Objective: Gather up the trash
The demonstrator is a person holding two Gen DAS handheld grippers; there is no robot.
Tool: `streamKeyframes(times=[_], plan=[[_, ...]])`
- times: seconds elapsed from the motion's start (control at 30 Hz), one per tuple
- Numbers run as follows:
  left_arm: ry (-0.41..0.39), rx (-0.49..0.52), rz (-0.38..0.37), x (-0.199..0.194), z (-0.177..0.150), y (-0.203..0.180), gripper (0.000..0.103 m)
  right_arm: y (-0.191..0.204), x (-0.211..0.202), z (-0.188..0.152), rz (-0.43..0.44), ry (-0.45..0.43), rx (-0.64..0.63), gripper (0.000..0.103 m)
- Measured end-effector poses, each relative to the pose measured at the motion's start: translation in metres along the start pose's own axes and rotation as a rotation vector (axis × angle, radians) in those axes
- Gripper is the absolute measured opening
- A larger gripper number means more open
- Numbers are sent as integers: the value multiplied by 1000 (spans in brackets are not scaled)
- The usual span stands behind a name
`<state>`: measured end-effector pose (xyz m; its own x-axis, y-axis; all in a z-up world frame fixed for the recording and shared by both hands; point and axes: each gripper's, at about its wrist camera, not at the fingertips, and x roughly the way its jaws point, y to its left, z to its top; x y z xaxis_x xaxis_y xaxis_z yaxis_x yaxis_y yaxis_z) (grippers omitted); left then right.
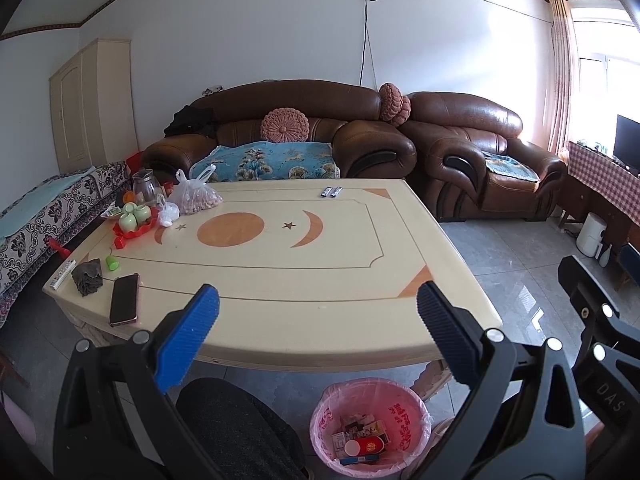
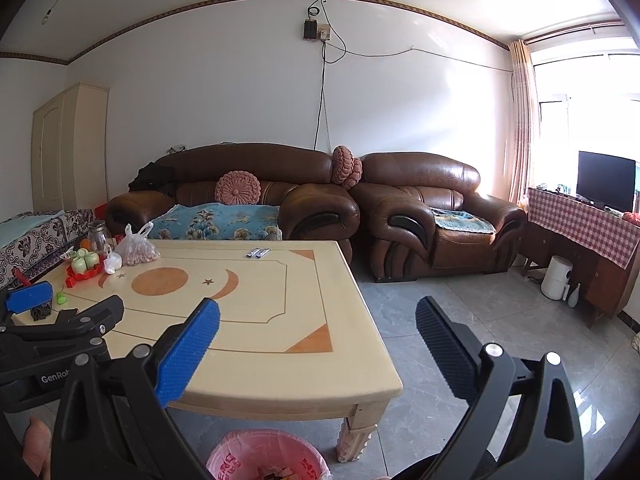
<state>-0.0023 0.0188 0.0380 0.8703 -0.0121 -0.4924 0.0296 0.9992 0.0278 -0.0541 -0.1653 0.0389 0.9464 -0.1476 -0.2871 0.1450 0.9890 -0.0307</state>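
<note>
A bin lined with a pink bag [image 1: 370,426] stands on the floor under the near edge of the cream coffee table [image 1: 280,280]; it holds boxes and wrappers. It also shows in the right wrist view [image 2: 264,456]. My left gripper [image 1: 318,308] is open and empty above the table's near edge. My right gripper [image 2: 318,320] is open and empty, off the table's near right corner. Two small silver wrappers [image 1: 332,191] lie at the table's far edge, and show in the right wrist view [image 2: 258,253]. A crumpled dark cloth [image 1: 88,276] and a green cap [image 1: 112,263] lie near left.
A phone [image 1: 124,299] and a white remote [image 1: 62,274] lie at the near left. A red tray with green cups [image 1: 134,220], a glass jug [image 1: 144,186] and a bag of nuts [image 1: 196,196] fill the far left corner. Brown sofas [image 1: 280,136] stand behind. My knee [image 1: 232,428] is beside the bin.
</note>
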Motion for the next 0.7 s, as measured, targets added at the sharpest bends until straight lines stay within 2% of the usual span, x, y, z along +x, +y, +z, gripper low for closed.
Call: streamKeyframes(times=[0.7], plan=[[-3, 21, 10, -2, 2, -4, 97, -2, -2, 3, 2, -6, 6, 96]])
